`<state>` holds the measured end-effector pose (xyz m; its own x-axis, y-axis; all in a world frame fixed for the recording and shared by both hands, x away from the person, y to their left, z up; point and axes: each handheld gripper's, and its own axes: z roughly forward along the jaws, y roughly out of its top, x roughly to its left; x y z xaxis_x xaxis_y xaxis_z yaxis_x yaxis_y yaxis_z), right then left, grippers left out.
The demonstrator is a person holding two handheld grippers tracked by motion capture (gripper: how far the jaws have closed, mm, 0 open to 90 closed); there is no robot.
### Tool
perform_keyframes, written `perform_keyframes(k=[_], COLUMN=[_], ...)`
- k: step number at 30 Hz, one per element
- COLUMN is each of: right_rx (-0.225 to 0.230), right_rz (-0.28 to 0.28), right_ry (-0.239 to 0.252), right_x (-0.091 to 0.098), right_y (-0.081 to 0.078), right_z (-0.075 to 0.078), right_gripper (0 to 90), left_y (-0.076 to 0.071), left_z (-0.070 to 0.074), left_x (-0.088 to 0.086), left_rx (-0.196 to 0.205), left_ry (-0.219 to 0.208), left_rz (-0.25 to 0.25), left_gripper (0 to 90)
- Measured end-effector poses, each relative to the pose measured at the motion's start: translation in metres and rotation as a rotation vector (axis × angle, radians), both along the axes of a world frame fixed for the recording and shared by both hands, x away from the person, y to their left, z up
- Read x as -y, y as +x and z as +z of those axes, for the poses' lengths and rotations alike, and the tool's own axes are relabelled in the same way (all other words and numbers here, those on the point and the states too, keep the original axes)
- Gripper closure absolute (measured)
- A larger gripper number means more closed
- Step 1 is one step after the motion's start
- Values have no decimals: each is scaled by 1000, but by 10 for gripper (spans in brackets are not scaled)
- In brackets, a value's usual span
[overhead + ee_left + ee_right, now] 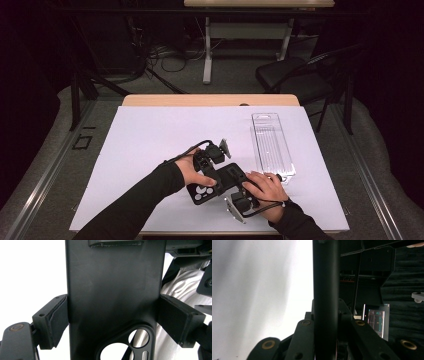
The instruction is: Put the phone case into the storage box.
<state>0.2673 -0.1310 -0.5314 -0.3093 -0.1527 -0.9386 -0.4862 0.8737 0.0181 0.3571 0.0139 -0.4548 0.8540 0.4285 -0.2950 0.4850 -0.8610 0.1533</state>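
Note:
A black phone case (220,183) with camera cutouts at its near-left end is held above the white mat (150,145) by both grippers. In the left gripper view the case (112,290) stands upright, and my left gripper (112,318) spans its width with both pads (58,320) pressed on its long edges. My left gripper (212,172) comes at the case from the far side. My right gripper (241,186) comes from the near side. In the right gripper view the case (325,285) is seen edge-on, and my right gripper (325,322) is closed tight on its thin wall.
A clear plastic blister pack (272,144) lies on the mat to the right of the hands. A wooden table edge (210,100) runs along the back. A dark chair (295,75) stands beyond it. A lit screen (375,321) glows in the right gripper view.

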Motion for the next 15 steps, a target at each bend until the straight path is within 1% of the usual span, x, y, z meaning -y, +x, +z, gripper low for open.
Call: perform_keyframes(k=[15], right_rx=[14], right_rz=[2], right_ry=[-6], right_x=[0], right_y=[0], right_z=[0], right_gripper=[844], left_y=[1], left_z=[-2], left_x=[-1], left_rx=[-14], left_ry=[-7], left_rz=[5], left_gripper=[145])
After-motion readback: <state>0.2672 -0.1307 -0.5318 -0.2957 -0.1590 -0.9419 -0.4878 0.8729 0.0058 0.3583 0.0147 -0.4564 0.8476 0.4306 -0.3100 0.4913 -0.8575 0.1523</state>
